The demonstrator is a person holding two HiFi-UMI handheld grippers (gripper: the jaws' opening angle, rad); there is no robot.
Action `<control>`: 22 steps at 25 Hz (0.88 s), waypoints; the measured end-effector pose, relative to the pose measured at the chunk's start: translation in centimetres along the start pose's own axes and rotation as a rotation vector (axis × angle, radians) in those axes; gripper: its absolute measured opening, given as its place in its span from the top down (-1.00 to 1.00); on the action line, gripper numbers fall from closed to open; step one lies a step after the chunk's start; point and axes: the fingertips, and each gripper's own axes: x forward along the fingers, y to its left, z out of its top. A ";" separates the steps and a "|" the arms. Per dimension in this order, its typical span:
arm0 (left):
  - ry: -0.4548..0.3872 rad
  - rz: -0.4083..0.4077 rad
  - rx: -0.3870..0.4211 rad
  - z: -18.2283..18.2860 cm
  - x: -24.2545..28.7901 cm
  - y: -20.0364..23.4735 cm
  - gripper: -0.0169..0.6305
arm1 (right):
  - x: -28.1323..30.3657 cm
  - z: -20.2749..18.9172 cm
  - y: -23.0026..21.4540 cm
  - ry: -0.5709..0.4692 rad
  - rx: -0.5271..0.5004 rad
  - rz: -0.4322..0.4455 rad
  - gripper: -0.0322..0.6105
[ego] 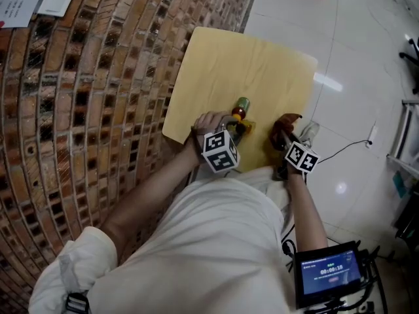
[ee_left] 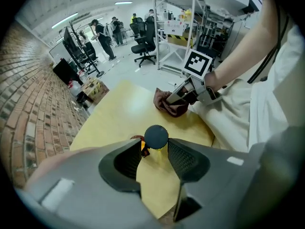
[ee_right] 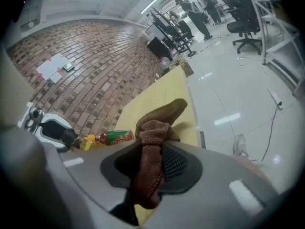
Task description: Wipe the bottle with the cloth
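While right jaws pinch cloth (ee_right: 150, 142), bottle cap (ee_left: 156, 136) between parted left jaws.

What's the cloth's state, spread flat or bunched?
Bunched: the brown cloth is a crumpled wad pinched in the right gripper, folds sticking out past the jaws.

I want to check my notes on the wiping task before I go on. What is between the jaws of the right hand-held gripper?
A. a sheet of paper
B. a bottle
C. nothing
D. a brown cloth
D: in the right gripper view, the right hand-held gripper has its jaws closed on a brown cloth, while the bottle is off to the left, outside them.
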 end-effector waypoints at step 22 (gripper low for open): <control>-0.114 -0.653 -1.527 -6.0 3.3 4.0 0.12 | -1.4 -1.2 0.8 -0.029 0.032 0.000 0.59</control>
